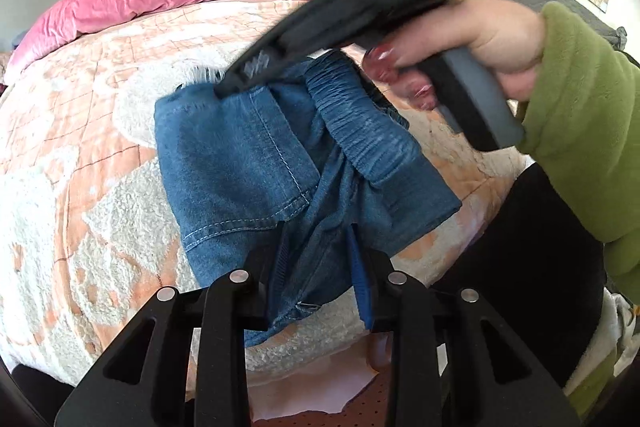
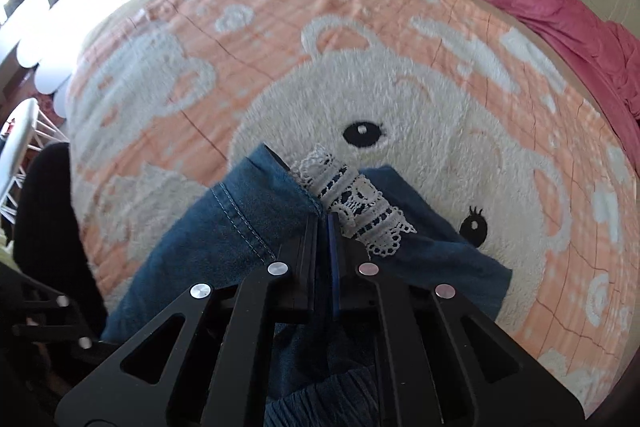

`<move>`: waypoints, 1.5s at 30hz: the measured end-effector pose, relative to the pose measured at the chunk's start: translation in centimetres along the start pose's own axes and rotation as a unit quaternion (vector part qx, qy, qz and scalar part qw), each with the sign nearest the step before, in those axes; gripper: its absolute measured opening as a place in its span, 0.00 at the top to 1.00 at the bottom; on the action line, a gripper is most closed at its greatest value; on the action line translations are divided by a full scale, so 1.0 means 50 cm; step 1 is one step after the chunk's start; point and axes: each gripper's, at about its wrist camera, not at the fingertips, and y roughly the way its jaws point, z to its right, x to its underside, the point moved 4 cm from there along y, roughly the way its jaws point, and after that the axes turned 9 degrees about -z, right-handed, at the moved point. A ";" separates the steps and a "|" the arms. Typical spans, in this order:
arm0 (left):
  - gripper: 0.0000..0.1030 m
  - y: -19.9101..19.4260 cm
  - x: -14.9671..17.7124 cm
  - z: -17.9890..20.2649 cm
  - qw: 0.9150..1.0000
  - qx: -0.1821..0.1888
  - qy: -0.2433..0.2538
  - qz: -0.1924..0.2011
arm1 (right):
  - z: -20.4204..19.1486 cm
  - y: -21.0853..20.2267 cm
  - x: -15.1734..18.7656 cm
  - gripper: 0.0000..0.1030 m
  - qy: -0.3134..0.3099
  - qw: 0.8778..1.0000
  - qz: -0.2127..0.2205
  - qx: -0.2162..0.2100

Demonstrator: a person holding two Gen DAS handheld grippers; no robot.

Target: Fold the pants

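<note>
Both hand-held grippers grasp the jeans [image 1: 240,163]: left [image 1: 320,267] wide around a fold, right [image 2: 326,223] clenched at the lace hem. Bunched above the bed [image 2: 280,27], folding looks about half done.

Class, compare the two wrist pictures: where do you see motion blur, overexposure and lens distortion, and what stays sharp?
Left wrist view: the right gripper and hand are smeared by motion, while the jeans stay sharp. Right wrist view: the window area at upper left is blown out white, the bear blanket looks slightly soft, and the lace trim is crisper. Both views bulge like a fisheye, with dark corners.
</note>
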 end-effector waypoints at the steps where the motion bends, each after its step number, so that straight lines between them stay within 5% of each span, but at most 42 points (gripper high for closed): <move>1: 0.72 0.001 0.000 0.000 1.000 -0.001 0.000 0.000 | 0.002 0.008 0.000 0.98 0.006 1.000 0.000 0.000; 7: 0.72 0.011 -0.005 0.008 1.000 0.002 -0.002 -0.004 | 0.007 -0.007 0.008 0.97 0.024 0.999 0.021 -0.001; 10: 0.71 0.015 -0.007 0.012 1.000 0.001 -0.001 -0.005 | 0.024 -0.052 0.013 0.84 0.064 0.996 0.051 -0.026; 16: 0.70 0.010 -0.010 0.012 1.000 0.001 -0.001 -0.005 | 0.036 -0.143 0.050 0.61 0.078 0.992 0.100 0.001; 26: 0.57 0.008 0.002 0.033 1.000 -0.005 0.006 -0.006 | 0.031 -0.189 0.157 0.48 0.133 0.984 0.122 0.000; 33: 0.46 -0.003 0.012 0.041 1.000 -0.006 0.007 -0.008 | 0.007 -0.180 0.196 0.48 0.144 0.982 0.121 -0.004; 40: 0.44 -0.032 0.025 0.038 1.000 -0.004 -0.003 -0.007 | 0.014 -0.107 0.228 0.48 0.173 0.983 0.062 0.002; 45: 0.39 -0.055 0.026 0.030 1.000 -0.006 -0.012 -0.001 | 0.023 -0.109 0.242 0.47 0.198 0.976 0.085 -0.021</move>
